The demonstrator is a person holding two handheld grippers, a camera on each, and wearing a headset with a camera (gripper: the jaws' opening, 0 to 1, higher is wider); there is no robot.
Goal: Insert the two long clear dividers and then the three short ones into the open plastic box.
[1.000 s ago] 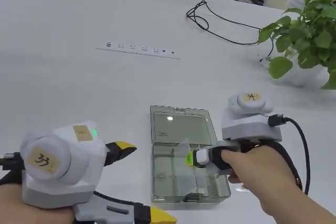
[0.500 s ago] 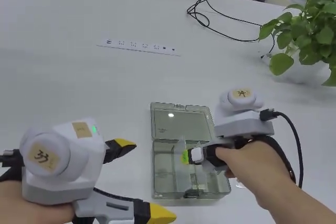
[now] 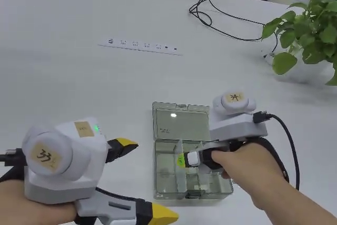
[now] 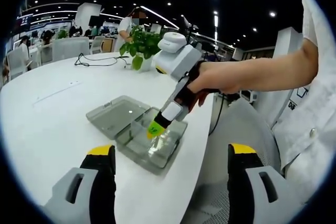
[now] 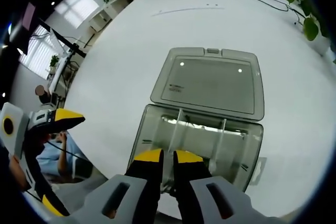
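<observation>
At lower centre of the head view, the right gripper (image 3: 184,160) pinches a clear divider (image 3: 181,178) inside the open plastic box (image 3: 158,175); lower left, the left gripper (image 3: 148,180) gapes empty.

"What does the left claw (image 3: 145,180) look like?"

"Black jaws tipped in yellow, on a white and pale grey housing. Behind the claw sits a round white cap (image 3: 45,156) with a tan sticker marked '33'. A small green light (image 3: 96,128) glows beside a second, square tan sticker."

"And the right claw (image 5: 168,157)?"

"Same build: yellow tips, a white segment just behind them, then a grey body. Its matching cap (image 3: 234,100) carries a tan sticker with a handwritten mark I can't read. A black cable (image 3: 287,135) loops out from the end farthest from the claw."

"Clothing?"

"A white shirt (image 4: 299,150) with a small button (image 4: 313,133)."
</observation>
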